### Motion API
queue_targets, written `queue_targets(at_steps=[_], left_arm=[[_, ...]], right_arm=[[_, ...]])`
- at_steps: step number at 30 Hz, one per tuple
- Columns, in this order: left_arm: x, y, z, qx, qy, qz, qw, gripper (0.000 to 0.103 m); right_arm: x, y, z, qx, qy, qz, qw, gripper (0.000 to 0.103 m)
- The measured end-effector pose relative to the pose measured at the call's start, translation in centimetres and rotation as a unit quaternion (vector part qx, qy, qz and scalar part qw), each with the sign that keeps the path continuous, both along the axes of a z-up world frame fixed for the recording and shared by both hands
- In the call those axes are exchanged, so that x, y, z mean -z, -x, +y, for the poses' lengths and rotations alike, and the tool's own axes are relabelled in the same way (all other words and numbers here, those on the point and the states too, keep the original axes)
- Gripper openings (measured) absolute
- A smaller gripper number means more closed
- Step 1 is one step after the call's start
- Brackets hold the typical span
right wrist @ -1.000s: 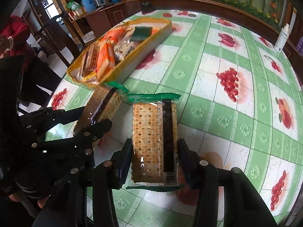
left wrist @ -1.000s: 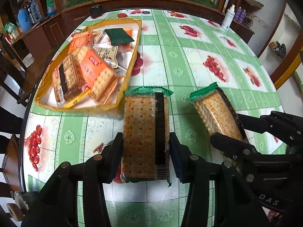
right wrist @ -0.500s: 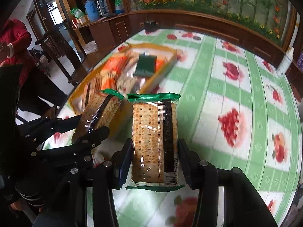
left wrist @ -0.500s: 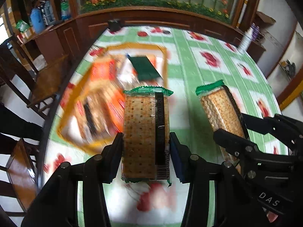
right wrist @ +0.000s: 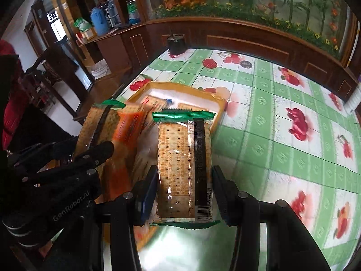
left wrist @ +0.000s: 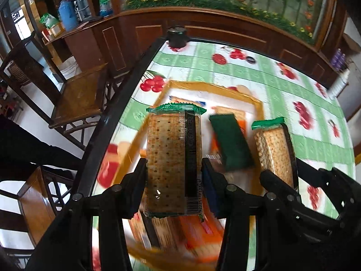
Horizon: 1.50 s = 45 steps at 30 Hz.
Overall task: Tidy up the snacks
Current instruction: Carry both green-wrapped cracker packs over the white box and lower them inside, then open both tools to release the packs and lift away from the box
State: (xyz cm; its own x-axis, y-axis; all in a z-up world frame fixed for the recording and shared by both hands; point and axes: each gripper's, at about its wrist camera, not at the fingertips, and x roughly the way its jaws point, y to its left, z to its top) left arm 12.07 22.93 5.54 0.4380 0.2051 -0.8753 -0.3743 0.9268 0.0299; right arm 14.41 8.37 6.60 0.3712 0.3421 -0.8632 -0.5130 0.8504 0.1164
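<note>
- Gripping a clear-wrapped cracker packet [left wrist: 172,160] with green crimped ends, the left claw [left wrist: 173,180] is clenched on its long sides at centre frame of the left wrist view.
- Right claw [right wrist: 183,187] is likewise clenched on a second cracker packet [right wrist: 183,169], centre of the right wrist view; that packet shows at right in the left view [left wrist: 274,151].
- Both packets hang above a yellow-rimmed tray [left wrist: 259,106] that sits on the desk [left wrist: 282,85] near its left edge.
- Inside the tray, lower centre of the left view, lie blurred orange snack packs [left wrist: 198,228] and a dark green packet [left wrist: 230,142]; these fill much of the floor under the held packets.
- In the right view the left claw's black body [right wrist: 56,176] fills the lower left and hides part of the tray.
- A green checked, fruit-printed cloth covers the desk; a small dark pot [left wrist: 177,37] stands at its far edge, upper centre.
- A wooden chair [left wrist: 76,97] stands off the desk at left, and a blue flask [left wrist: 67,18] sits on the sideboard, upper left.
- A red garment [right wrist: 9,113] shows at the left border of the right view.
</note>
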Motion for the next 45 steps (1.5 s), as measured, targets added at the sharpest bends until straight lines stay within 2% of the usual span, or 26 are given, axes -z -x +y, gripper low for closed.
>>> queue_targets(at_steps=[3, 11, 18, 28, 31, 35, 38, 45], left_arm=[[0.9, -1.7, 1.0, -0.01, 0.019, 0.011, 0.9997, 0.046], [2.0, -4.0, 0.8, -0.009, 0.016, 0.024, 0.9995, 0.046], [3.2, -4.9, 1.8, -0.026, 0.009, 0.044, 0.9986, 0.046], [3.5, -5.6, 1.7, -0.026, 0.011, 0.058, 0.9979, 0.046], [3.4, -5.7, 1.9, -0.031, 0.024, 0.056, 0.9977, 0.046], [3.2, -5.6, 2.3, -0.042, 0.032, 0.06, 0.9968, 0.046], [2.8, -5.4, 2.3, -0.046, 0.032, 0.056, 0.9968, 0.046], [1.8, -4.7, 1.8, -0.039, 0.011, 0.049, 0.998, 0.046]], right_arm=[[1.2, -1.8, 1.3, 0.003, 0.007, 0.003, 1.0, 0.048], [3.3, -3.4, 4.5, -0.025, 0.026, 0.002, 0.999, 0.048], [4.0, -4.9, 4.8, -0.016, 0.032, 0.008, 0.999, 0.048], [4.3, -5.3, 5.2, -0.02, 0.046, 0.011, 0.999, 0.049], [4.0, -5.1, 5.3, -0.019, 0.054, 0.003, 0.998, 0.054], [3.0, -4.8, 5.0, -0.019, 0.057, -0.018, 0.998, 0.07], [2.3, -4.7, 4.8, -0.021, 0.048, -0.019, 0.998, 0.073], [2.0, -4.5, 3.6, -0.002, 0.018, 0.02, 1.0, 0.074]])
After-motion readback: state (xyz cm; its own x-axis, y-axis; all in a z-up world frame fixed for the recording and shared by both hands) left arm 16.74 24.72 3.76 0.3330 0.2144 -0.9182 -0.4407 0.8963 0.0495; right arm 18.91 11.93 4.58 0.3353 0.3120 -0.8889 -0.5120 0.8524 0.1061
